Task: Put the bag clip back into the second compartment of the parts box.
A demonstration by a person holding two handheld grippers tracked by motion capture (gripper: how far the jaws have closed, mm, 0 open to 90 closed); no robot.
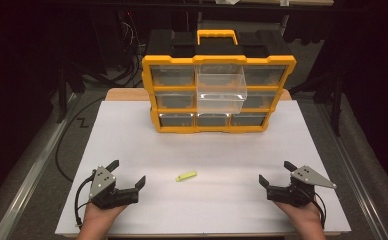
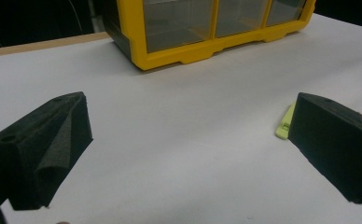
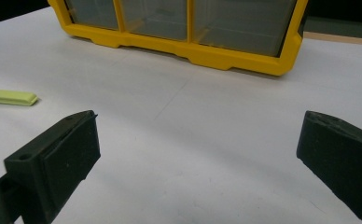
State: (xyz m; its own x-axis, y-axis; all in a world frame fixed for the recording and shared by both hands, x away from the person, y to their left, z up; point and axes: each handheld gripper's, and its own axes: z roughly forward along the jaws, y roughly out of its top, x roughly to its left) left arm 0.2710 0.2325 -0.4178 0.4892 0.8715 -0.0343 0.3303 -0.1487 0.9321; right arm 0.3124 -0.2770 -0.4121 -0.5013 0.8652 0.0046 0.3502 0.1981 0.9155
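Flanking lime clip (image 1: 186, 176), left gripper (image 1: 130, 174), right gripper (image 1: 274, 173), jaws apart.

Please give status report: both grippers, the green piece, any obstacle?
Left gripper and right gripper: jaws open, empty. Small flat yellow-green plastic piece lies between them. Nothing blocks.

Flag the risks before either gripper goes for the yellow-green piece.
1. The yellow-green piece lies flat and low on the white table; open jaws may skid over it or push it away.
2. The clear drawer juts from the organizer; a raised gripper could knock it.
3. The left gripper and right gripper could collide if both converge.
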